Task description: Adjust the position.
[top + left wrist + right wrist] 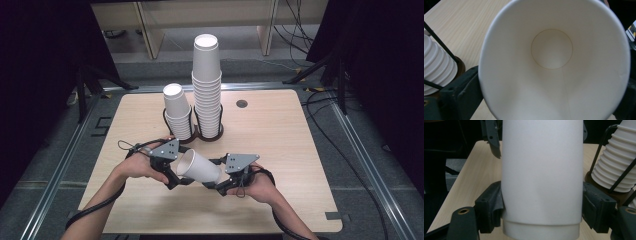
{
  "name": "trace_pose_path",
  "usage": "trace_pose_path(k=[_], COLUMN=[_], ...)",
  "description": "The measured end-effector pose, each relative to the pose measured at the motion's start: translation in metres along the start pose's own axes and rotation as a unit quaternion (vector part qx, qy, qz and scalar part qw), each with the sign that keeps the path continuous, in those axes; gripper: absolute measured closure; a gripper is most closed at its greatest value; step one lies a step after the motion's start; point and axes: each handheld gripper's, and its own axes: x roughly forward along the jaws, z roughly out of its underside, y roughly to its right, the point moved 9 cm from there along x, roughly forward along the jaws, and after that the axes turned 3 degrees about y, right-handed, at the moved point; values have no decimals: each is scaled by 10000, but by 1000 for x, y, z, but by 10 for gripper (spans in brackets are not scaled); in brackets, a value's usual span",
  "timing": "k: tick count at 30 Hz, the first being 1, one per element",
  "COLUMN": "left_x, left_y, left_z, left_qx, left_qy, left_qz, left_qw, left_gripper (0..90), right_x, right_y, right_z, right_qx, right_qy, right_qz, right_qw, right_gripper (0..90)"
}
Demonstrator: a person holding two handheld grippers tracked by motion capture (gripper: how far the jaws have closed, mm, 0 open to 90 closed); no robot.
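A single white paper cup [198, 166] lies on its side above the near middle of the table [280, 130], held in the air between the two grippers. It is plain and unprinted, tapering from a rolled rim at its wide mouth to a narrower base with a recessed foot. In the left gripper view the open mouth faces the camera: the inside is clean and cream-white, with a faint seam running down the wall to the round bottom. In the right gripper view the cup's outer wall fills the middle, smooth and matt, with a slight dent low on the side.

The left gripper [172, 172] has its jaws at the mouth end, one dark jaw pressed to the rim on each side. The right gripper [223, 181] clamps the base end, its pads squeezing the wall from both sides.

Behind them stand two stacks of the same cups, each in its own dark wire holder: a tall stack [207, 85] and, just beside it on the left, a short stack [177, 112] that leans a little. The holders touch at their bases
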Motion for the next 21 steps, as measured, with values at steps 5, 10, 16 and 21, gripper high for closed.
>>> trace_pose_path(k=[5, 10, 16, 21], left_x=[-1, -1, -1, -1], left_y=[1, 1, 4, 6], left_z=[-2, -4, -7, -8], left_qx=[-4, 4, 134, 182], left_qy=[60, 92, 95, 119], left_qz=[2, -13, 11, -30], left_qw=[10000, 10000, 9999, 9998], left_gripper=[64, 73, 95, 114], right_x=[1, 1, 5, 9], right_y=[-1, 0, -1, -2], right_z=[0, 0, 4, 8], right_qx=[37, 26, 79, 120], right_qy=[24, 37, -83, -201], right_qz=[-25, -18, -31, -26], right_qw=[10000, 10000, 9999, 9997], right_gripper=[266, 263, 256, 252])
